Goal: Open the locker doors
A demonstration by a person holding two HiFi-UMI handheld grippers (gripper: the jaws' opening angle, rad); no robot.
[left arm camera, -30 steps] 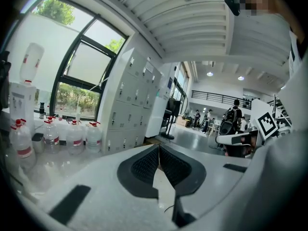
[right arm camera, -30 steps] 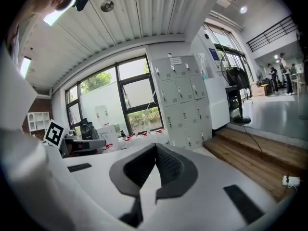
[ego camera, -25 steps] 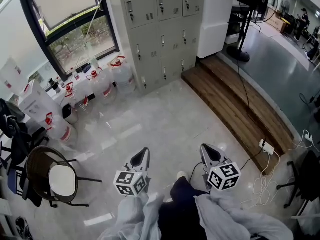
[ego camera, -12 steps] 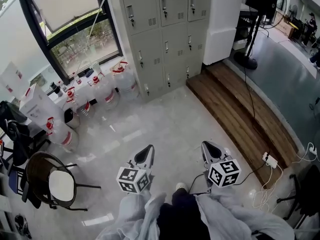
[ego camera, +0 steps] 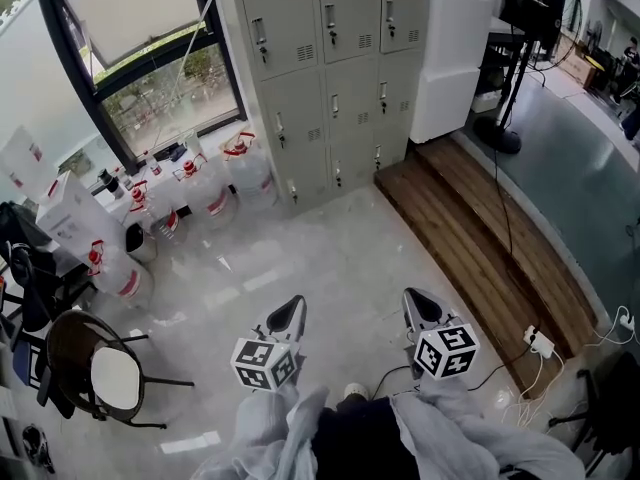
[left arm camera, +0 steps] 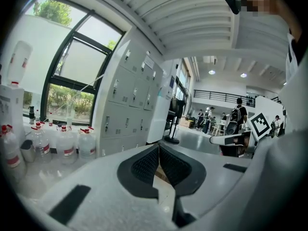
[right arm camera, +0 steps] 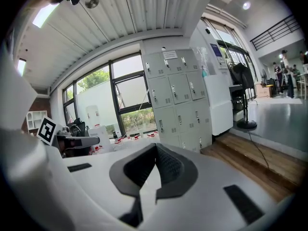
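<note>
The grey locker bank (ego camera: 330, 68) stands against the far wall with all its doors closed; small handles show on each door. It also appears in the left gripper view, as lockers (left arm camera: 125, 109), and in the right gripper view, as lockers (right arm camera: 178, 100), still some way off. My left gripper (ego camera: 292, 308) and right gripper (ego camera: 412, 300) are held side by side low in the head view, pointing toward the lockers. Both are shut with nothing between the jaws, tips touching in the left gripper (left arm camera: 158, 146) and the right gripper (right arm camera: 155, 146).
Several water jugs (ego camera: 200, 183) crowd the floor under the window, left of the lockers. A round chair (ego camera: 95, 368) stands at the left. A raised wooden platform (ego camera: 480, 228) and a white cabinet (ego camera: 450, 58) lie to the right, with a power strip (ego camera: 538, 342) and cables beyond.
The lockers have drawn closer and sit lower in the head view as both grippers moved forward together. Both stay shut and empty.
</note>
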